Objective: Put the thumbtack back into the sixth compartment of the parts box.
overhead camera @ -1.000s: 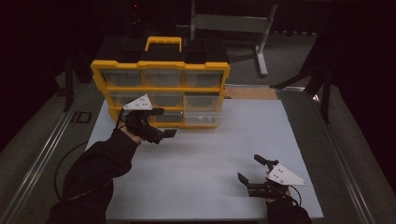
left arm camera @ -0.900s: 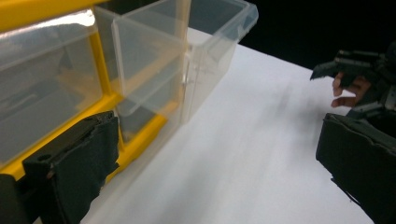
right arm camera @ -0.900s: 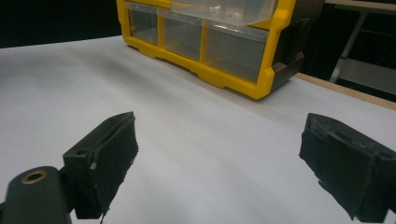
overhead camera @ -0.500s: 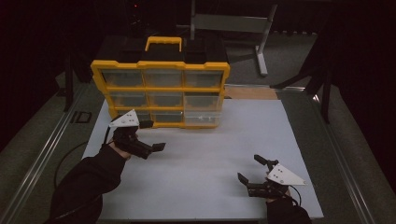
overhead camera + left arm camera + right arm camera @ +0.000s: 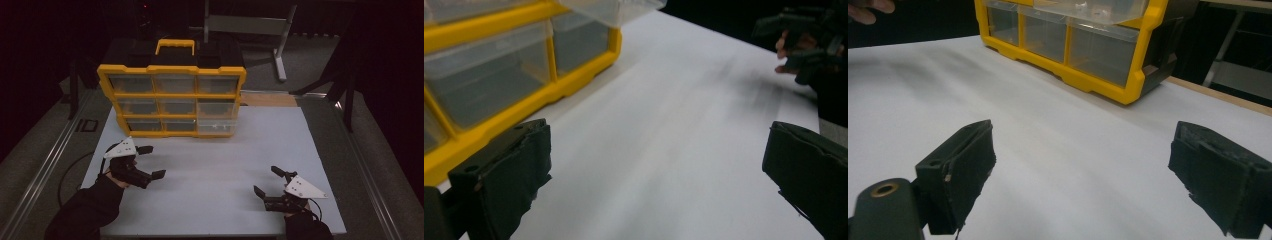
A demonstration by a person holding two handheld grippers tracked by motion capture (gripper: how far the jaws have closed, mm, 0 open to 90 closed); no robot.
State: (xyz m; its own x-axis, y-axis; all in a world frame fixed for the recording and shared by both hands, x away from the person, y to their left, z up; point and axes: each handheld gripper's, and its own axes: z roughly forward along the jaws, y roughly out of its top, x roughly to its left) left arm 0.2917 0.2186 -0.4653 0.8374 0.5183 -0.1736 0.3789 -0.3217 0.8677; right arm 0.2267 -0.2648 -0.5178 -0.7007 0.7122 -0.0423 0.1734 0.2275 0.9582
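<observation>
A yellow organizer (image 5: 172,100) with clear drawers and a yellow handle stands upright at the back of the white table top (image 5: 215,165). One clear drawer (image 5: 217,117) at its right side sticks out a little; it also shows as the drawer (image 5: 614,7) and the drawer (image 5: 1093,10). My left gripper (image 5: 152,161) hovers over the front left of the table, open and empty, well clear of the organizer (image 5: 499,75). My right gripper (image 5: 266,181) rests near the front right, open with nothing between its fingers. Its own view faces the organizer (image 5: 1073,50).
A metal stand (image 5: 245,25) is behind the table. A wooden strip (image 5: 267,100) lies beside the organizer's right side. A rail (image 5: 45,165) runs along the left edge, and a black cable (image 5: 67,172) trails from my left gripper. The other gripper (image 5: 804,40) shows far off.
My left gripper has drawn back from the organizer's front toward the near left of the table, still open and empty. The right gripper has stayed put.
</observation>
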